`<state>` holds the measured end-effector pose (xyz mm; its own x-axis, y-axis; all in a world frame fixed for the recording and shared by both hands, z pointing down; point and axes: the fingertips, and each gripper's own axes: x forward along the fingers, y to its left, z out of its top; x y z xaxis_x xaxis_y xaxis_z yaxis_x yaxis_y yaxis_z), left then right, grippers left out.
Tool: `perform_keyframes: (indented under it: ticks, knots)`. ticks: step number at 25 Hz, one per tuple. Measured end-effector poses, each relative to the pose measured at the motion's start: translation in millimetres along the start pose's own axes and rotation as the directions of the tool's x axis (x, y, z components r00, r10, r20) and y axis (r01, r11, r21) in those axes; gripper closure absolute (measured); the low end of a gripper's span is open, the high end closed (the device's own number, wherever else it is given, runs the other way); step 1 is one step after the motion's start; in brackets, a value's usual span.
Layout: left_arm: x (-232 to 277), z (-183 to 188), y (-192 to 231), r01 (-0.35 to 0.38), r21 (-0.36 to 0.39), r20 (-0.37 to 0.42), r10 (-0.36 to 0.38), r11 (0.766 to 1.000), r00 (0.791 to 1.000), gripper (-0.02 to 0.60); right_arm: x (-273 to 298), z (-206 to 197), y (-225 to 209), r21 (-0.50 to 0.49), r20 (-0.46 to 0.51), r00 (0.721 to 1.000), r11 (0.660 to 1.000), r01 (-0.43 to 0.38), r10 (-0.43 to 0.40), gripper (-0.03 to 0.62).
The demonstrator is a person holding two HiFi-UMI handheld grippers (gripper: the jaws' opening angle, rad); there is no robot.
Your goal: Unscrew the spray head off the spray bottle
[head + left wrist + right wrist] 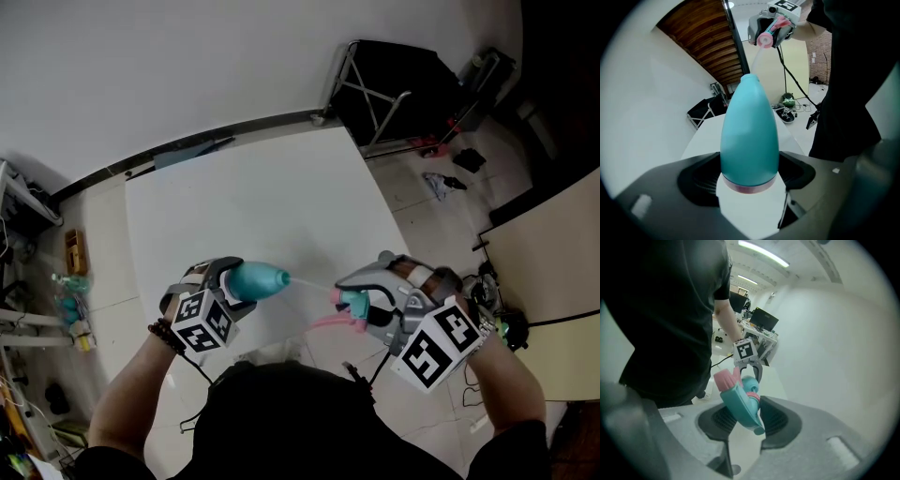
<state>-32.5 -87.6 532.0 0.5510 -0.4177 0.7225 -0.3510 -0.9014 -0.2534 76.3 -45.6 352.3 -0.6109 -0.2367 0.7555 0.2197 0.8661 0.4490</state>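
Observation:
The teal spray bottle point(255, 280) lies sideways in my left gripper point(232, 287), its neck pointing right; in the left gripper view the jaws are shut on the bottle's point(750, 136) base. The teal spray head point(353, 302), with pink nozzle and trigger, is off the bottle and held in my right gripper point(364, 307). A thin clear dip tube point(311, 283) spans the gap between the head and the bottle mouth. In the right gripper view the spray head point(740, 401) is clamped between the pads point(776, 420). Both grippers hover above the near edge of the table.
A white table point(253, 197) lies below and ahead. A black folding stand point(394, 84) stands on the floor at the far right. A cluttered shelf point(70, 281) is at the left, a beige tabletop point(553, 244) at the right. Cables trail from the right gripper.

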Motion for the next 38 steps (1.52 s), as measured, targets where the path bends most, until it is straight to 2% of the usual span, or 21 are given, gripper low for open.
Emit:
perform_keyframes:
  ticks: [5, 10, 14, 18, 20, 22, 25, 29, 31, 34, 36, 38]
  knots:
    - [11.7, -20.5, 16.9, -0.054, -0.14, 0.014, 0.057, 0.989, 0.998, 0.176, -14.1, -8.2, -10.8, 0.119, 0.049, 0.998, 0.992, 0.038, -0.044, 0.476]
    - [24.1, -28.1, 34.1, -0.107, -0.292, 0.05, 0.127, 0.95, 0.991, 0.175, -15.7, -20.5, -24.6, 0.261, 0.105, 0.986, 0.96, 0.098, -0.129, 0.477]
    - [38.0, -26.8, 41.0, -0.133, -0.381, 0.085, 0.178, 0.915, 0.98, 0.175, -2.9, -45.6, -38.5, 0.395, 0.102, 0.963, 0.898, 0.191, -0.249, 0.477]
    - [50.3, -24.1, 51.6, -0.17, -0.473, 0.103, 0.246, 0.865, 0.964, 0.175, 31.8, -78.8, -48.1, 0.503, 0.073, 0.927, 0.816, 0.284, -0.367, 0.477]
    - [58.4, -23.3, 53.5, -0.181, -0.499, 0.101, 0.264, 0.848, 0.959, 0.175, 56.3, -97.8, -48.1, 0.52, 0.037, 0.907, 0.784, 0.34, -0.419, 0.476]
    - [67.6, -22.9, 53.4, -0.188, -0.512, 0.097, 0.274, 0.838, 0.957, 0.175, 82.4, -115.7, -45.3, 0.504, -0.035, 0.895, 0.766, 0.399, -0.444, 0.477]
    - [80.6, -23.3, 53.2, -0.192, -0.547, 0.094, 0.288, 0.815, 0.953, 0.175, 125.9, -136.2, -36.2, 0.449, -0.123, 0.888, 0.773, 0.448, -0.443, 0.476]
    - [93.2, -22.6, 54.4, -0.206, -0.578, 0.094, 0.316, 0.79, 0.944, 0.175, 174.6, -161.3, -19.5, 0.386, -0.179, 0.891, 0.804, 0.454, -0.417, 0.476]
    - [97.7, -23.7, 55.5, -0.215, -0.584, 0.094, 0.328, 0.783, 0.94, 0.175, 191.4, -170.9, -15.0, 0.397, -0.185, 0.895, 0.803, 0.445, -0.405, 0.476]
    - [103.4, -25.6, 56.8, -0.219, -0.593, 0.099, 0.34, 0.775, 0.935, 0.176, 211.5, -181.0, -11.9, 0.451, -0.185, 0.904, 0.784, 0.427, -0.386, 0.476]
    - [106.1, -25.4, 56.9, -0.223, -0.592, 0.105, 0.348, 0.774, 0.931, 0.176, 220.1, -184.2, -11.1, 0.473, -0.184, 0.906, 0.774, 0.421, -0.38, 0.476]
    - [109.2, -25.7, 57.7, -0.228, -0.585, 0.106, 0.352, 0.778, 0.93, 0.176, 226.2, -186.1, -10.5, 0.466, -0.188, 0.908, 0.78, 0.419, -0.375, 0.476]
